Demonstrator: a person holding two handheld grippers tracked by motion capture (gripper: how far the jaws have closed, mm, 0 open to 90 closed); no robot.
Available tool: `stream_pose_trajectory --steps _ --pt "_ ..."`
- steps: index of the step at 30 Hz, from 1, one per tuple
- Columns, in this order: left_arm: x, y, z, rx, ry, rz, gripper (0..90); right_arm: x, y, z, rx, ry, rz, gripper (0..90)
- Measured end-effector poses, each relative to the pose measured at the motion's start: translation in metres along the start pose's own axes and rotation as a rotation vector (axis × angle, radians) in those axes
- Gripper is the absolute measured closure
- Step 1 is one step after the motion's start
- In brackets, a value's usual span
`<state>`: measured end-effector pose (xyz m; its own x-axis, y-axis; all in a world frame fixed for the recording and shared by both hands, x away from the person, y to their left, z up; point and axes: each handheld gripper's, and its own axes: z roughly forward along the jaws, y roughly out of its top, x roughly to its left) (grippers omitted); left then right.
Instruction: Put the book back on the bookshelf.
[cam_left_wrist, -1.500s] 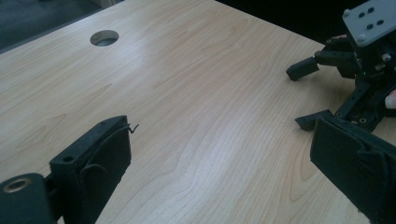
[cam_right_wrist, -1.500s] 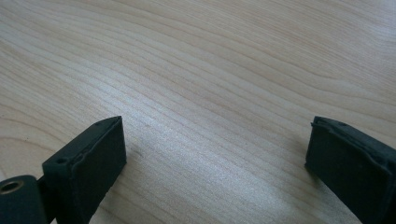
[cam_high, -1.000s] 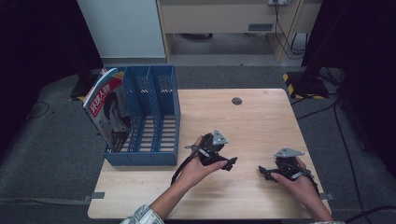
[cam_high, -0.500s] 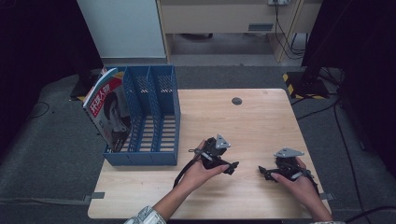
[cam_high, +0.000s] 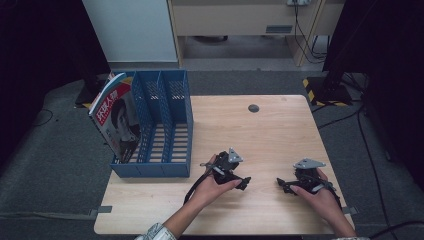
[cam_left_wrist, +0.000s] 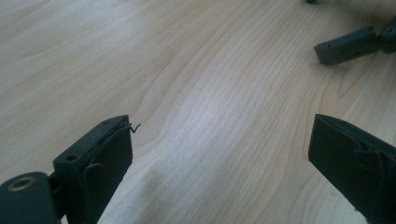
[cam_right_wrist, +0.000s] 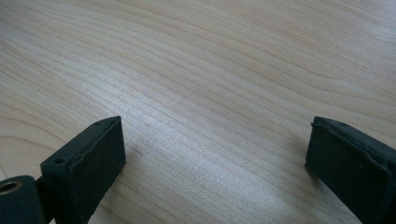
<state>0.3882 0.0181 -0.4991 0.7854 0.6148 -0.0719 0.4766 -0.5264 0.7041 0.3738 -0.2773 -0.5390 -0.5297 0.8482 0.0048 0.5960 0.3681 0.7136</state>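
Both tools rest low over the near part of the light wooden table (cam_high: 280, 125), each held in one of the person's hands. The left gripper (cam_high: 243, 183) sits near the middle of the near edge, its jaws pointing right; in the left gripper view (cam_left_wrist: 219, 154) the two black jaws stand wide apart with nothing but bare wood grain between them. The right gripper (cam_high: 281, 183) lies just to the right of it, close to the table's near right corner, jaws pointing left toward the other tool; in the right gripper view (cam_right_wrist: 215, 154) its jaws also gape wide and grip nothing. The two jaw tips face each other, near but apart.

At the table's left side stands a blue perforated plastic file rack (cam_high: 170, 130) with three slots. A red-and-white magazine with a portrait cover (cam_high: 116, 117) leans tilted in its leftmost slot, well apart from both grippers. A small dark round disc (cam_high: 253, 108) lies on the far part of the table.
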Motion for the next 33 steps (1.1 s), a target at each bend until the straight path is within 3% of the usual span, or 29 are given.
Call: stream_pose_trajectory --steps 8,20,30,33 --pt "0.005 -0.007 0.001 0.0 0.017 -0.026 5.4 0.0 0.0 0.0 0.001 0.002 0.0 5.1" --pt "0.026 -0.016 0.003 -0.019 0.087 -0.082 5.0 0.0 0.0 0.0 0.0 0.0 0.0 5.1" --pt "0.028 -0.022 0.011 -0.016 0.088 -0.081 4.9 0.0 0.0 0.0 0.0 0.001 0.001 5.1" --pt "0.03 -0.028 0.016 -0.009 0.105 -0.083 4.8 0.0 0.0 0.0 0.001 0.002 0.001 5.1"
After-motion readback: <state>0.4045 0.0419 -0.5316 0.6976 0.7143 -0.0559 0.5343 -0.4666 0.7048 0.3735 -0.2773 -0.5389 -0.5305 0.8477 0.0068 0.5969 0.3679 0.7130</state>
